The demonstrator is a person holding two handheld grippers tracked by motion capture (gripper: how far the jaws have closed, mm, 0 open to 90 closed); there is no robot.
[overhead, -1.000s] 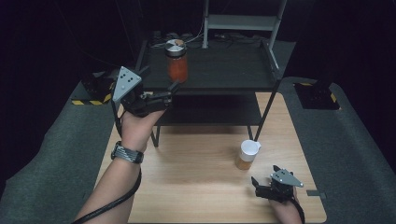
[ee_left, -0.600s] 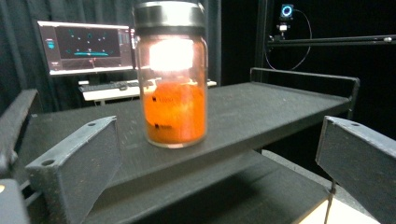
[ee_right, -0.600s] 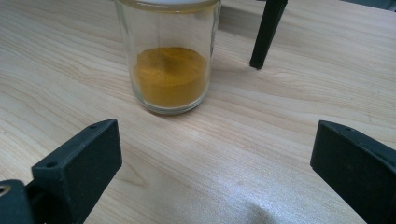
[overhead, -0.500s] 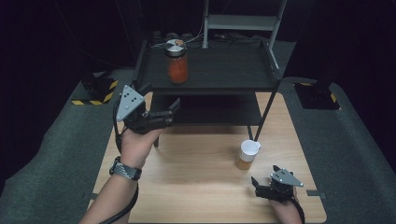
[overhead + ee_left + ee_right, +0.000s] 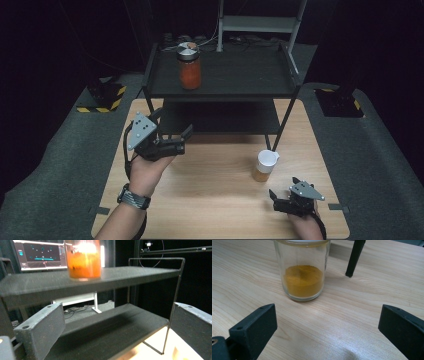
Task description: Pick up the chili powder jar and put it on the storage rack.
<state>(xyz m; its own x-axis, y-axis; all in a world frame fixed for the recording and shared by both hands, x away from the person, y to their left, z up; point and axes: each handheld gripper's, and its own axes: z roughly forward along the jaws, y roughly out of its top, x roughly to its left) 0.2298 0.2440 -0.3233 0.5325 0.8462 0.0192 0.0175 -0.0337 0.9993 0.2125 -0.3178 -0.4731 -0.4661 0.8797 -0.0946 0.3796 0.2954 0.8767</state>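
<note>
A tall jar of orange-red contents (image 5: 189,67) (image 5: 83,260) with a metal lid stands at the left of the black rack's top shelf (image 5: 240,75) (image 5: 140,271). My left gripper (image 5: 172,126) (image 5: 117,312) hovers open in front of the rack, below and short of that jar, with nothing between its jaws. A small glass jar of yellow powder (image 5: 264,166) (image 5: 303,272) with a white lid stands on the wooden table (image 5: 215,200), near the rack's front right leg (image 5: 354,257). Just in front of it my right gripper (image 5: 283,186) (image 5: 327,315) rests low and open.
The rack's lower shelf (image 5: 220,117) (image 5: 112,325) is bare. A monitor (image 5: 40,253) glows behind the rack. Yellow-and-black striped stand bases (image 5: 102,97) sit on the grey floor mat at both sides. The table's right edge lies close to my right gripper.
My left gripper has drawn back and down from beside the orange-red jar on the top shelf towards the person. The jar stays put. The right gripper has not moved.
</note>
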